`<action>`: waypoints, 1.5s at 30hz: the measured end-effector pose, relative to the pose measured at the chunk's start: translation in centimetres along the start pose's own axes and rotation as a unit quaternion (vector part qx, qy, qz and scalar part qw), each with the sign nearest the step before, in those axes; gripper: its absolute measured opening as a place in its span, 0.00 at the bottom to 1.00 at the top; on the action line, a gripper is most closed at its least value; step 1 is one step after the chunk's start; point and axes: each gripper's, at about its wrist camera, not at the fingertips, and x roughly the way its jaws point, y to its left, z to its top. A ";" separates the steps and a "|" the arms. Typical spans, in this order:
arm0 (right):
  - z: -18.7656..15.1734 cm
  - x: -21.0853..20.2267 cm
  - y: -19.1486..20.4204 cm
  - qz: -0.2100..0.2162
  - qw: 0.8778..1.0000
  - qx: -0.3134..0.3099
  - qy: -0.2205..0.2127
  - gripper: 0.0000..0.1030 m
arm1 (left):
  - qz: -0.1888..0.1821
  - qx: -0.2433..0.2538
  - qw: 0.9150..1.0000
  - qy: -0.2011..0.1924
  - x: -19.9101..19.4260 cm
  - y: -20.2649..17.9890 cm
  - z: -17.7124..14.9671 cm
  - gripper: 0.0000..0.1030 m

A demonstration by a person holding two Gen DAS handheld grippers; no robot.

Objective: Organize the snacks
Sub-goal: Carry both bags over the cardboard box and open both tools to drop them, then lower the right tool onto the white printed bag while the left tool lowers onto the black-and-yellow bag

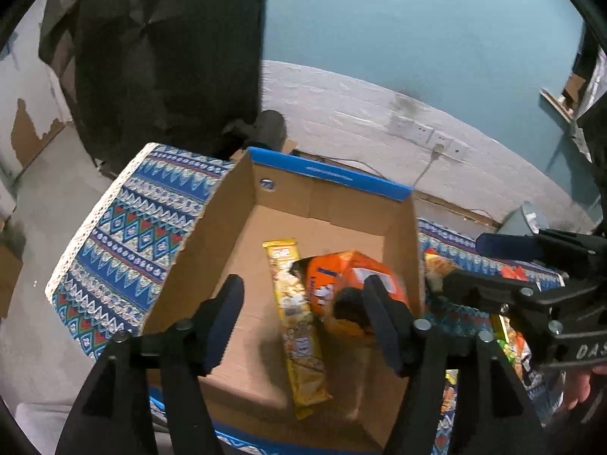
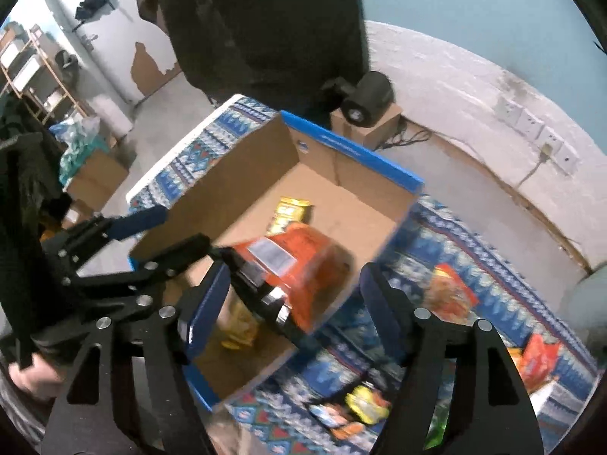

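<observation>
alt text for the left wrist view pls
Open left gripper above a cardboard box holding an orange snack bag and a long yellow packet. The box sits on a blue patterned cloth; right gripper at right.

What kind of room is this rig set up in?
Probably a storeroom or rough workroom, not a kitchen: bare concrete floor, peeling door, wooden shelving. The cardboard box sits on a patterned tablecloth.
</observation>
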 end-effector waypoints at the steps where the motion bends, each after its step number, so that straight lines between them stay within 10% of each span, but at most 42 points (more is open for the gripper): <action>1: -0.2 -0.3 -0.3 -0.004 1.000 -0.001 0.001 0.73 | -0.004 0.006 1.000 0.000 -0.1 -0.5 -0.1 0.68; 27: -12.9 -8.0 -16.4 -0.100 0.990 0.096 0.005 0.76 | -0.082 0.156 0.982 0.070 1.1 -16.0 -4.4 0.78; 45: -18.9 -6.4 -22.5 -0.110 0.985 0.124 0.050 0.76 | -0.080 0.192 0.962 0.175 7.4 -19.7 -9.7 0.78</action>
